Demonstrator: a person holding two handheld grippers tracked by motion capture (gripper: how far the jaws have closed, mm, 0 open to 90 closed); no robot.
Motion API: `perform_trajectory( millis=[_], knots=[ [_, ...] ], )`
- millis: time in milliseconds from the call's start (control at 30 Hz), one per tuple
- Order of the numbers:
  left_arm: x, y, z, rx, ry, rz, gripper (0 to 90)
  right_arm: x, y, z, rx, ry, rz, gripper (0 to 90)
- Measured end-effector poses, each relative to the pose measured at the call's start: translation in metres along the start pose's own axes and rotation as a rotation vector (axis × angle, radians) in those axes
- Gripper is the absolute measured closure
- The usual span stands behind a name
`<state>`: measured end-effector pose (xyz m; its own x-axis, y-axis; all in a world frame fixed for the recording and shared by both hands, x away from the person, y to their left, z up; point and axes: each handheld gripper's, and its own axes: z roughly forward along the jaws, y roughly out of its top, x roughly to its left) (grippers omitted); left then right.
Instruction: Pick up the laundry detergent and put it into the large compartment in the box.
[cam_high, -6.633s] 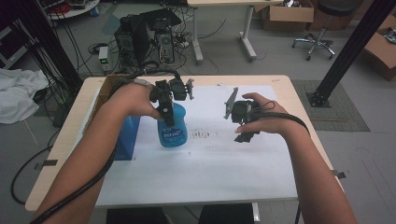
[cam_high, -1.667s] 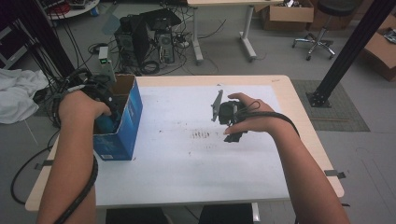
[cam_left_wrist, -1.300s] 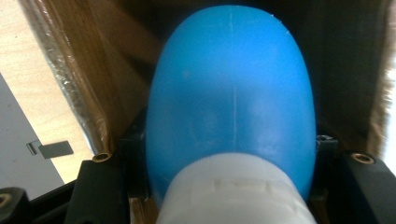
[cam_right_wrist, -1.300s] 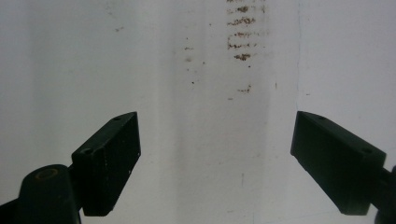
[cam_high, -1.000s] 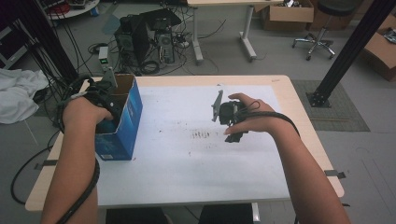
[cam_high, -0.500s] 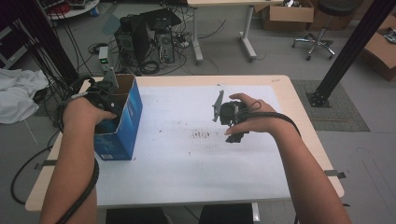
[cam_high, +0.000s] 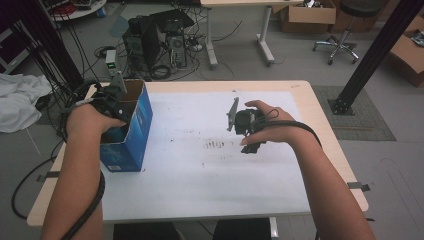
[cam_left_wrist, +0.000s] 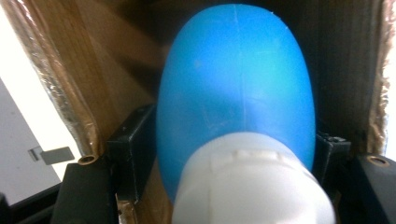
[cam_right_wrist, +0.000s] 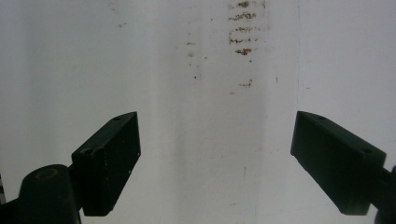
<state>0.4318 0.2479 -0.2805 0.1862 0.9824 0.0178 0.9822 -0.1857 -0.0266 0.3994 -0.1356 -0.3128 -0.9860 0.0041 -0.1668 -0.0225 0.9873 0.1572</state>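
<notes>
A blue bottle (cam_left_wrist: 233, 88) with a white cap (cam_left_wrist: 254, 182) stands inside the blue cardboard box (cam_high: 131, 135), against its brown inner wall (cam_left_wrist: 93, 60). My left gripper (cam_high: 112, 102) reaches down into the box at the table's left edge. Its jaws (cam_left_wrist: 231, 140) flank the bottle and have just been opening; a thin dark gap shows on the right side. My right gripper (cam_high: 247, 125) hovers over the middle of the white table top (cam_high: 200, 185). In the right gripper view it (cam_right_wrist: 215, 154) stands wide open with nothing between the jaws.
Brown smudges (cam_high: 216, 145) mark the white sheet left of my right hand, and they appear as brown smudges (cam_right_wrist: 243, 28) ahead of the right jaws. Beyond the table are computer towers (cam_high: 155, 42) with cables, and a black post (cam_high: 370, 60) at the right.
The left hand carried the blue bottle from above the middle of the table into the box at the left. Over the last second both hands have stayed put.
</notes>
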Motion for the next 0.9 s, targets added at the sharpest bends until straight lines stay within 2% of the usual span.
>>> perform_trajectory(
  millis=[167,500,600,900],
  knots=[
    [-0.002,0.0,-0.004,0.002,0.006,-0.001,30.9,0.0,0.0,0.0,-0.002,-0.001,-0.001,16.0],
    [-0.005,-0.001,-0.016,-0.032,0.025,0.007,27.9,0.0,0.0,-0.001,-0.005,-0.001,-0.006,16.1],
    [-0.006,-0.001,-0.022,-0.056,0.033,0.004,27.7,0.0,0.0,-0.002,-0.004,-0.003,-0.003,16.1],
    [-0.007,-0.003,-0.033,-0.064,0.044,-0.002,22.9,0.001,-0.001,-0.004,-0.009,-0.006,-0.003,16.1]
  ],
)
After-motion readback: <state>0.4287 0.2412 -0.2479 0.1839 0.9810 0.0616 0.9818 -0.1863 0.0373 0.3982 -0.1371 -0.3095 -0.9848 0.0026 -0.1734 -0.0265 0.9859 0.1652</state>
